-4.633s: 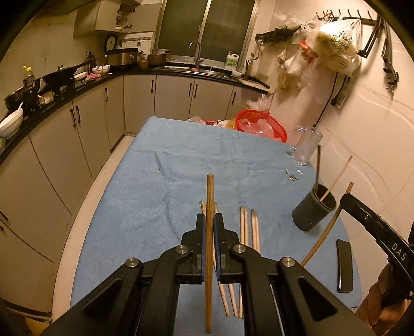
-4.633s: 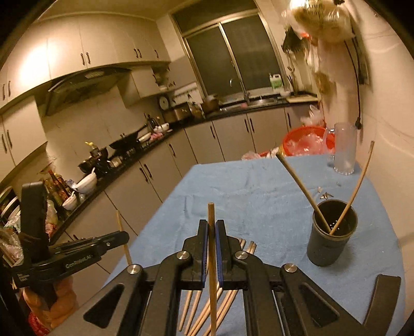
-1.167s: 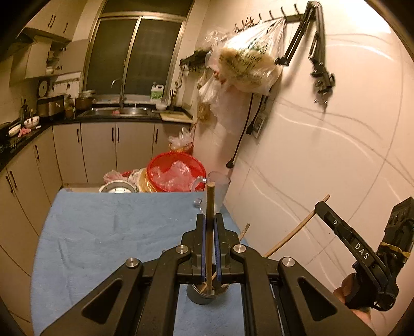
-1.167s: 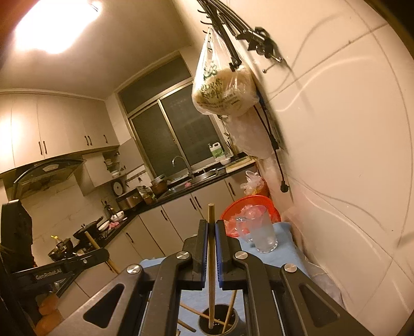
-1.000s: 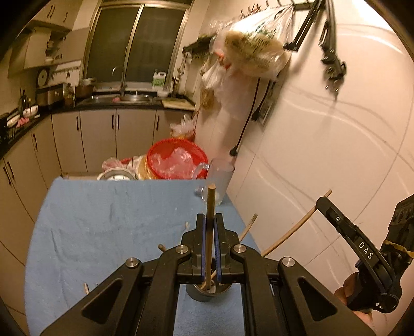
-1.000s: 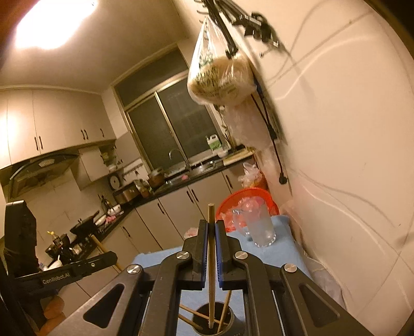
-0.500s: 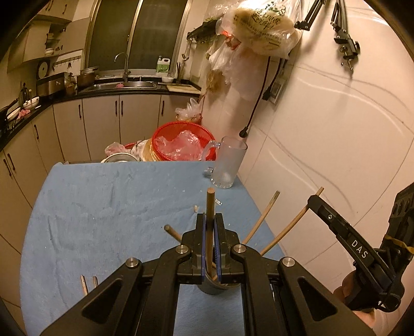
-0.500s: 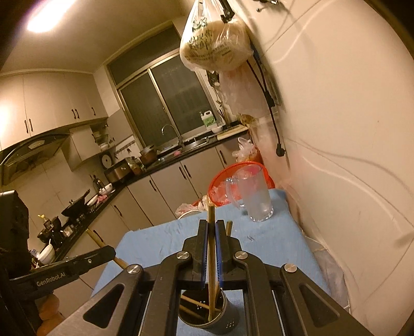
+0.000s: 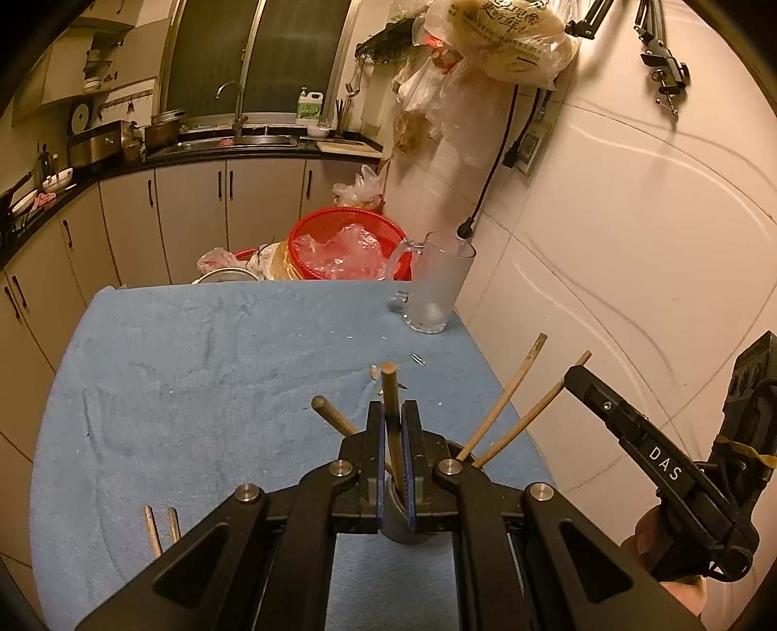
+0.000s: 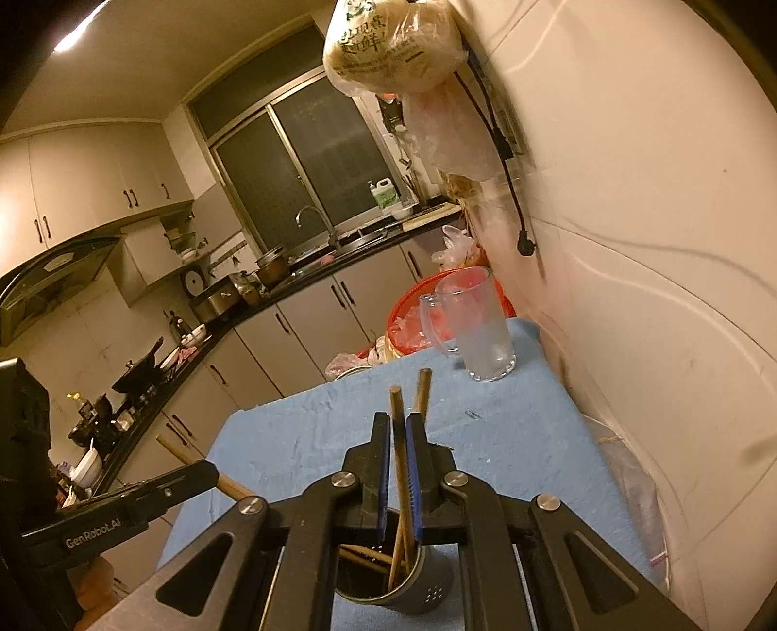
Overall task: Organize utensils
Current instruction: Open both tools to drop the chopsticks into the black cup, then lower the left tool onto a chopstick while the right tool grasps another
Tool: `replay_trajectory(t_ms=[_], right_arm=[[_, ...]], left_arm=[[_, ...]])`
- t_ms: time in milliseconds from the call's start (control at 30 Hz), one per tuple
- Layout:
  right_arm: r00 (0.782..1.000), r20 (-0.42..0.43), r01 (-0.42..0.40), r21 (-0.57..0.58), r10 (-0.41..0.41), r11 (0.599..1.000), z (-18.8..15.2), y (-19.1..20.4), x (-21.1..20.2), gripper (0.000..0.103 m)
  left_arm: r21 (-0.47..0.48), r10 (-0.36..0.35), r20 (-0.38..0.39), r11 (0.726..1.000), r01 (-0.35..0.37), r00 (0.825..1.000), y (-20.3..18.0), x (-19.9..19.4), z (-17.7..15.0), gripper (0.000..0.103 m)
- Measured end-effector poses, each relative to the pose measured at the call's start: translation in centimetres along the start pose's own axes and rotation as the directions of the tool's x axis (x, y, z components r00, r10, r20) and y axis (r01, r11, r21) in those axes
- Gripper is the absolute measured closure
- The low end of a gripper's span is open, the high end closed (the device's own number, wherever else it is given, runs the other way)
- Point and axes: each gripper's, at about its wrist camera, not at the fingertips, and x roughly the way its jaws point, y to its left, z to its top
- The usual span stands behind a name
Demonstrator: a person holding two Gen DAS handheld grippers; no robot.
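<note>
Kitchen, dim warm light. Blue towel (image 9: 194, 349) covers a table set against the white wall on the right; grey cabinets and a dark counter run along the left and the far side.

Surroundings:
- Frosted glass mug (image 9: 437, 286), one, upright at the far right of the towel, near the wall.
- Red basket (image 9: 340, 247), one, beyond the far edge, holding crumpled clear plastic.
- Plastic bag (image 10: 388, 43), printed, hanging on the wall above.
- Small scraps on the towel between mug and holder; too small to identify.

Task items:
- Dark utensil holder (image 10: 417, 582), one, round, at the near right of the towel, directly beneath both grippers and largely screened by them.
- Chopsticks in the holder: left wrist view shows four ends fanning out; right wrist view shows several crossed inside, exact count unclear.
- Loose chopsticks (image 9: 162, 526), two tips visible, flat on the towel at the near left, partly hidden by the gripper arm.

Grippers:
- Left gripper (image 9: 393, 456): jaws slightly apart, a chopstick (image 9: 391, 403) standing loose between them, lower end in the holder.
- Right gripper (image 10: 398, 466): jaws slightly apart, another chopstick (image 10: 399, 437) leaning between them, lower end in the holder.
</note>
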Motion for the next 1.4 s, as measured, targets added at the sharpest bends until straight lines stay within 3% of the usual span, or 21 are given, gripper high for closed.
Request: replay_trajectory(t_ms=[100, 233, 467, 767, 867, 1133, 1400], right_arm=[[1.000, -0.017, -0.005, 0.012, 0.006, 1.000, 0.2, -0.2, 0.1, 0.094], [1.000, 0.002, -0.001, 0.019, 0.001, 1.000, 0.3, -0.2, -0.7, 0.094], [0.999, 0.035, -0.019, 0.020, 0.019, 1.000, -0.3, 0.5, -3.5, 0.094], [0.996, -0.056, -0.075, -0.001, 0.075, 0.997, -4.3, 2.2, -4.2, 0.094], [0.992, -0.097, -0.086, -0.020, 0.084, 0.996, -5.8, 3.1, -3.8, 0.094], [0.973, -0.206, -0.114, -0.058, 0.100, 0.992, -10.1, 5.0, -2.1, 0.094], [0.936, -0.339, -0.134, -0.082, 0.099, 0.988, -14.8, 6.7, 0.5, 0.094]], left_arm=[[-0.003, 0.002, 0.007, 1.000, -0.002, 1.000, 0.1, -0.2, 0.1, 0.095], [-0.006, -0.004, 0.032, 1.000, 0.004, 0.999, 0.2, -1.2, 0.1, 0.085], [-0.008, 0.001, 0.088, 1.000, -0.001, 0.996, 0.9, -4.2, -0.5, 0.083], [-0.048, 0.059, 0.128, 0.997, -0.054, 0.990, 4.9, -8.2, -3.5, 0.078], [-0.086, 0.094, 0.107, 0.993, -0.085, 0.990, 7.4, -8.5, -5.0, 0.078], [-0.216, 0.154, -0.041, 0.963, -0.159, 0.987, 14.4, -6.2, -9.9, 0.078], [-0.259, 0.141, -0.162, 0.949, -0.180, 0.977, 17.2, -3.2, -13.1, 0.078]])
